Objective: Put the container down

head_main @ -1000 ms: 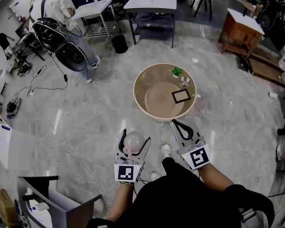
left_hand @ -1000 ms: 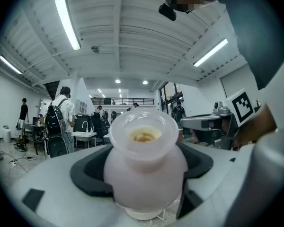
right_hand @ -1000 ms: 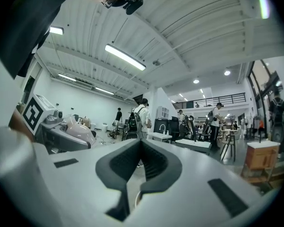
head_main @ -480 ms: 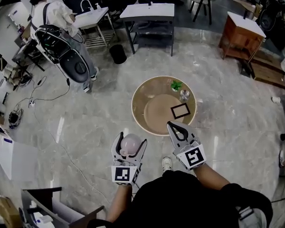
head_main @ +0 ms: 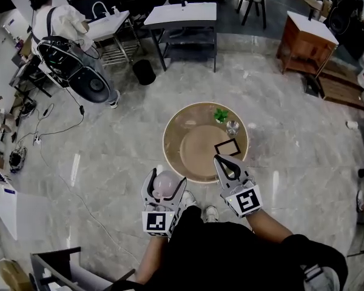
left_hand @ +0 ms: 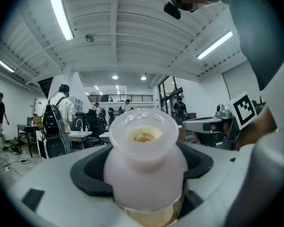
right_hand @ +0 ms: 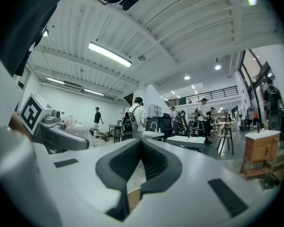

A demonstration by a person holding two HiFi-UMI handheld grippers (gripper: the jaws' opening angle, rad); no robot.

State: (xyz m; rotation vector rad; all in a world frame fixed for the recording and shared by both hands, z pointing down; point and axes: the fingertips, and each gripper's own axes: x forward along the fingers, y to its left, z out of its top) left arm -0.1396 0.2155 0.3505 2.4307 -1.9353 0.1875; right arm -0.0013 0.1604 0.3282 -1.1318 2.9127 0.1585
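Just short of the round desk (head_main: 181, 123), the left hand-held gripper (head_main: 166, 180) holds the upright pale pink container (left_hand: 146, 169) clamped, the right hand-held gripper (head_main: 223, 161) closed and empty; the carry seems nearly over, calling for a reach over bare desktop, then lowering.

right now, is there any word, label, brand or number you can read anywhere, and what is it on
No readable text in any view.
Left gripper and right gripper: their cubes bear only black-and-white square patterns, no letters or digits.
Pale container held in the left gripper: no label shows.
Black frame on the round table: too small to tell whether it carries print.
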